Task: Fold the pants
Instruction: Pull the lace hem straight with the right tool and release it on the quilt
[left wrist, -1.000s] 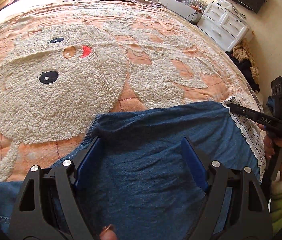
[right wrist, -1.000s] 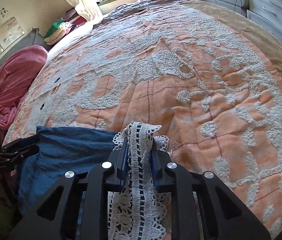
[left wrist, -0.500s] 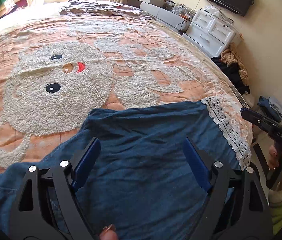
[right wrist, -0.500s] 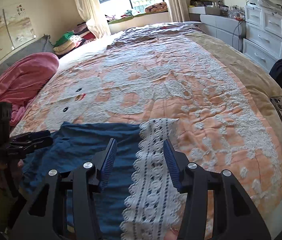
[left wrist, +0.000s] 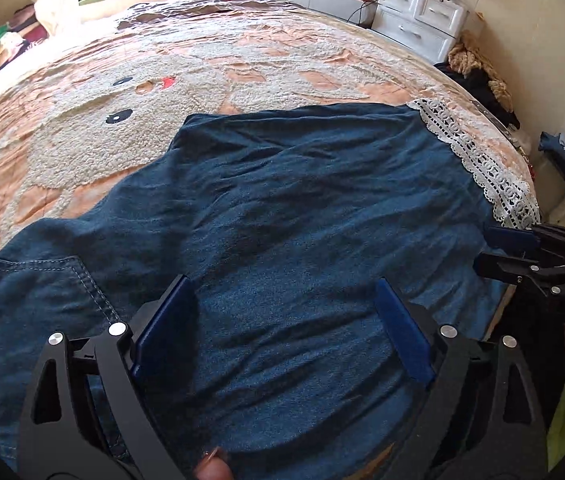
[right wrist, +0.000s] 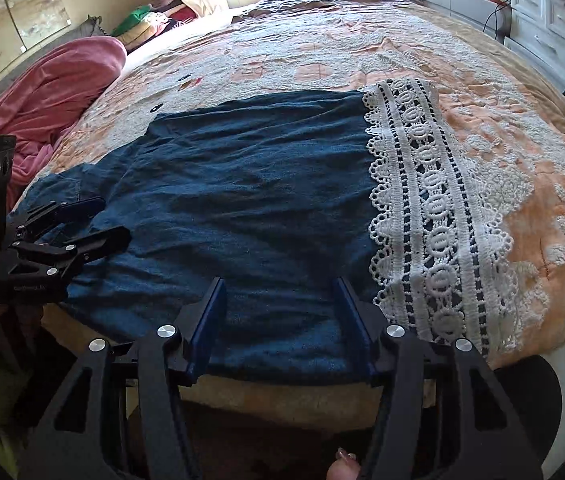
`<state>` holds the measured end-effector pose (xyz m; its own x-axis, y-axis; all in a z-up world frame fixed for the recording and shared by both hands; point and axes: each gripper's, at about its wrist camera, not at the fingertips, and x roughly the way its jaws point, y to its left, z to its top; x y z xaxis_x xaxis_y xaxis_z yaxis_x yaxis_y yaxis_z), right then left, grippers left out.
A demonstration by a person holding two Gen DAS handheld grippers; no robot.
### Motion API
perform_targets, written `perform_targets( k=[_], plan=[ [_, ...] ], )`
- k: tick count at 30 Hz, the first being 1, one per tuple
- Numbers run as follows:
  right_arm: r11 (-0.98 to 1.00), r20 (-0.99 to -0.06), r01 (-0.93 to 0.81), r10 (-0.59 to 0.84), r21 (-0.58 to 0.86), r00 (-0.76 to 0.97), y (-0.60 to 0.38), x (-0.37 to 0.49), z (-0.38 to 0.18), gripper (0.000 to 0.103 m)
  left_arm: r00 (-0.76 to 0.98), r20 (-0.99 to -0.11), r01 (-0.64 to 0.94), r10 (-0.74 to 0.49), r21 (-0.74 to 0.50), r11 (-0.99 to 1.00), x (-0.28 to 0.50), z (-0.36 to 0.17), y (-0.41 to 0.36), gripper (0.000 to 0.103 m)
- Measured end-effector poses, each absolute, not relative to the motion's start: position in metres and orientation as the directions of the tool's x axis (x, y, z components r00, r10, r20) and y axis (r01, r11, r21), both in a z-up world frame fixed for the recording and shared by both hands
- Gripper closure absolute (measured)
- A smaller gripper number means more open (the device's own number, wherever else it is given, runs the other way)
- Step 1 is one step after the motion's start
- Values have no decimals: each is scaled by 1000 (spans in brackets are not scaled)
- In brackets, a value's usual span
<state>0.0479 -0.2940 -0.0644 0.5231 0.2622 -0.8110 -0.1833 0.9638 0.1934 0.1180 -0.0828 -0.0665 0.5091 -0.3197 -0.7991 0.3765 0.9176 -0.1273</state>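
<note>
My pants (left wrist: 302, 216) lie flat on the bed (right wrist: 542, 208), long axis running sideways from waist to lace hem (right wrist: 430, 200) (hem nearer my right tongs (right wrist: 278, 320)); both tongs, left (left wrist: 282, 320) too, hover over the cloth, opening, gripping nothing

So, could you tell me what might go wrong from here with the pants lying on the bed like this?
1. The pants reach the near edge of the bed; their near hem could slide off.
2. Wrinkles across the denim could get pressed into the next fold.
3. Both the left gripper and the right gripper are opening, nothing pinched; a careless regrasp near the lace trim might snag its openwork.
</note>
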Motion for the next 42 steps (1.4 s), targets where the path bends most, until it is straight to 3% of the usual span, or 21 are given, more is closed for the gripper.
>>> perform_targets(
  k=[7,11,16,18,22,26,34,38,42],
  plan=[
    [971,-794,-169,234,167,560,-291,44,-67,48,540,-781,371,-315,-115,921,116,-71,-83,14],
    [952,-746,-146,303,270,593,-305,32,-52,47,517,-782,378,-349,-157,912,112,-53,-85,10],
    [958,-704,-94,264,272,659,-327,3,-29,40,526,-750,430,-402,-174,886,109,-18,-98,10],
    [960,-697,-69,247,273,673,-335,-7,-24,27,516,-744,466,-425,-173,868,110,-7,-109,10],
    [952,-682,-14,230,307,694,-356,-21,-20,27,524,-746,522,-410,-98,847,115,10,-137,10],
    [937,-682,31,230,347,694,-368,-24,-25,23,479,-756,584,-446,-105,805,131,17,-164,9],
    [886,-691,125,254,447,677,-385,-11,-43,23,406,-802,658,-438,-76,749,185,2,-223,9],
    [887,-712,146,243,439,659,-389,-3,-49,23,420,-810,680,-409,-17,733,214,-14,-243,10],
    [882,-720,157,247,444,649,-394,5,-55,23,364,-822,737,-439,-34,675,235,-27,-258,10]
  ],
)
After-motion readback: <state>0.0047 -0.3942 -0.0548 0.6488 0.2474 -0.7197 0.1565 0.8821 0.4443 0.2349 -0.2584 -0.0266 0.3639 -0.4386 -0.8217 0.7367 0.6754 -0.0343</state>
